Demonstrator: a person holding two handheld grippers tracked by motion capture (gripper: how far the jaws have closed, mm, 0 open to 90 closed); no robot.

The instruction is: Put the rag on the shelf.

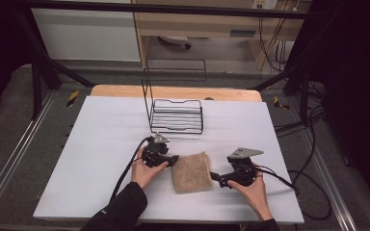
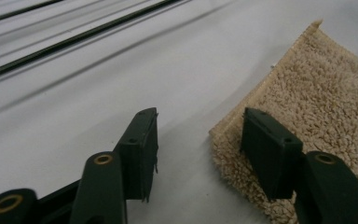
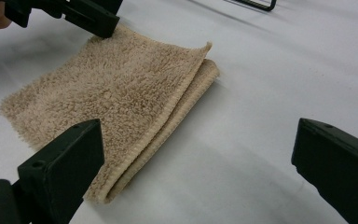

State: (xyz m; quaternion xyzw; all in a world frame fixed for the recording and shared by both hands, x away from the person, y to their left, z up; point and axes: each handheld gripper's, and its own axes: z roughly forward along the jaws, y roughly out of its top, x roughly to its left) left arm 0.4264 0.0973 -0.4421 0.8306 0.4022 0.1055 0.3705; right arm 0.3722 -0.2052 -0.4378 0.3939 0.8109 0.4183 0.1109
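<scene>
A tan terry towel [image 1: 190, 172] lies folded flat on the white table top [image 1: 101, 144], between my two grippers. My left gripper [image 1: 173, 160] is at the towel's upper left corner. In the left gripper view its jaws [image 2: 200, 126] stand partly apart: one rests over the towel's corner [image 2: 317, 93], the other over bare table, with a gap between them. My right gripper [image 1: 214, 177] sits just off the towel's right edge, low over the table. In the right gripper view it [image 3: 198, 140] is wide open, with one jaw over the towel's near edge [image 3: 112, 98] and nothing gripped.
A black wire rack [image 1: 176, 115] with a tall wire back stands on the table behind the towel. Cables trail from both grippers, the right one looping off the table's right edge. The left gripper's jaw [image 3: 88, 18] shows at the towel's far corner in the right gripper view.
</scene>
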